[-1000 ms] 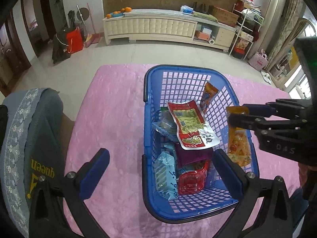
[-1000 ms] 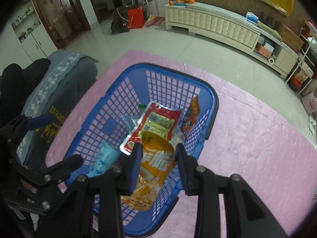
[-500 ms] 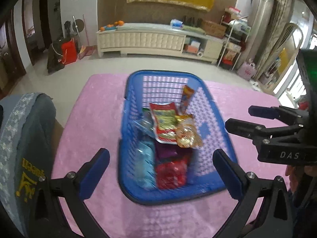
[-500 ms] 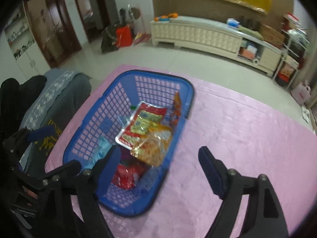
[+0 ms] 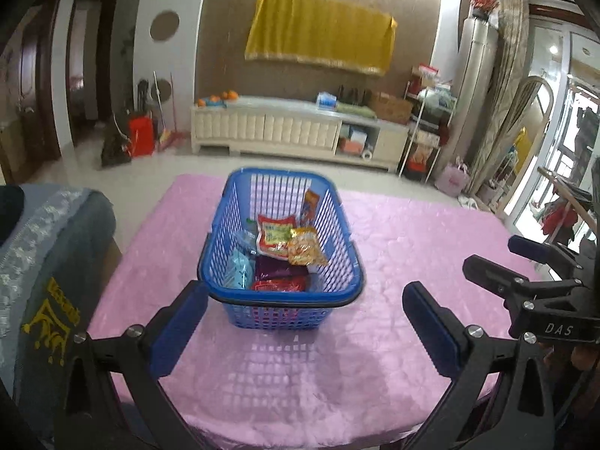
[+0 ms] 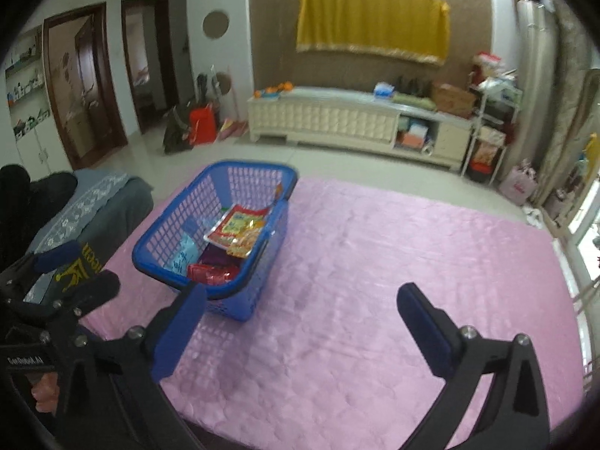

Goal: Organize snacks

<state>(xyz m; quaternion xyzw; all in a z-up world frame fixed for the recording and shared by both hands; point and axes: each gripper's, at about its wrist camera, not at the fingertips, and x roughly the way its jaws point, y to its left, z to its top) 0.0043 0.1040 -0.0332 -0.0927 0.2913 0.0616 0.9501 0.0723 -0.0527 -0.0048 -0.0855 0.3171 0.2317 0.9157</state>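
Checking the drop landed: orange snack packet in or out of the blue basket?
In. The orange snack packet lies on the other packets inside the blue basket; the right gripper is opening, nothing between its fingers.

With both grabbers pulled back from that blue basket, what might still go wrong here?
The orange snack packet lies loosely atop the pile in the blue basket, so it might slide if the basket is bumped. The right gripper, jaws opening and empty, has one finger close to the basket's corner and could nudge it.

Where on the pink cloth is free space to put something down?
The pink cloth is bare from the blue basket to the window-side edge, and in front of the basket. The basket's inside is crowded with snack packets.
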